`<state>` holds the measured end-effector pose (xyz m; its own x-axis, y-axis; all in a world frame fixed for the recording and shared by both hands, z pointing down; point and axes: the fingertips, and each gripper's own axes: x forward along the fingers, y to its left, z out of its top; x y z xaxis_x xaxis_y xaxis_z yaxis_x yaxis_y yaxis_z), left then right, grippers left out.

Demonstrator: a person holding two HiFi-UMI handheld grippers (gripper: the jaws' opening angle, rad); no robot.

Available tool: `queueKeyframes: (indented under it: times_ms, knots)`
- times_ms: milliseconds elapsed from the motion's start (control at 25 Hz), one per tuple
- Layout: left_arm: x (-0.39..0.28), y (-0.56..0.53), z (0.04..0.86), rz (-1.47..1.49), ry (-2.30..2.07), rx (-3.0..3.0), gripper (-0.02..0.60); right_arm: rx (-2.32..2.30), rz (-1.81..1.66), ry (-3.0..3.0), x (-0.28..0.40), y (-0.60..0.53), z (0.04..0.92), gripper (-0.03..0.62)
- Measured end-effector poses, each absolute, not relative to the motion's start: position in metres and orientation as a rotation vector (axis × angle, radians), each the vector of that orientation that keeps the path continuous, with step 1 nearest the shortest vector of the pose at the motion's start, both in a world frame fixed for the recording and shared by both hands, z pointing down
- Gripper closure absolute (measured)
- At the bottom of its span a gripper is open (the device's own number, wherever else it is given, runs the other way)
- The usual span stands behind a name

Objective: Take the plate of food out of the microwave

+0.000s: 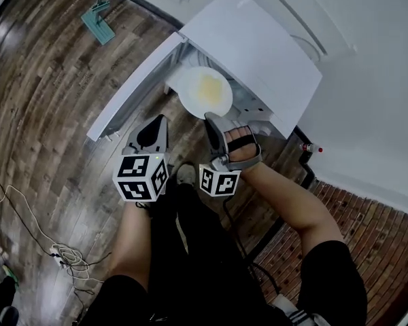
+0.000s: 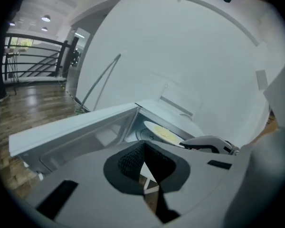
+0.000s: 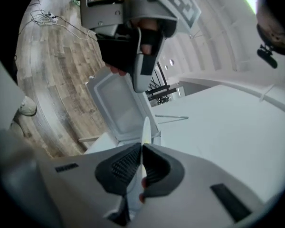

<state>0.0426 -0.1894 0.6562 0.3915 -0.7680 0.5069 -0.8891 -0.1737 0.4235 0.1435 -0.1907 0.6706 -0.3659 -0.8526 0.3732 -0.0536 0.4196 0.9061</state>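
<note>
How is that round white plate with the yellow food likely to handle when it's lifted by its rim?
The round white plate looks rigid, so it probably won't flex. The right gripper pinches only its near rim, so it may sag or tip. The flat yellow food could slide if it tilts.

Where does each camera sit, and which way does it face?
Head view: on the person's head, facing down at microwave, plate, both forearms, left tongs, right tongs.
Left gripper view: on the shut left tongs, facing the microwave.
Right gripper view: on the right tongs, along the pinched plate rim.
Shared: the plate.
</note>
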Motion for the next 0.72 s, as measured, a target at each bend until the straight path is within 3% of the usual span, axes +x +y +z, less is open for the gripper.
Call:
queueKeyframes:
  times_ms: [320,720]
  knots:
    - [0.023,-0.199,0.559,0.210,-1.445,1.985,0.586,0.870,-1.123,-1.708,0.140,-0.202,0.553,0.569]
    - [0.056,-0.214,0.393,0.214,-1.450,2.211,0.586,1.014,-1.225,-1.630,0.158,-0.244,0.378,0.569]
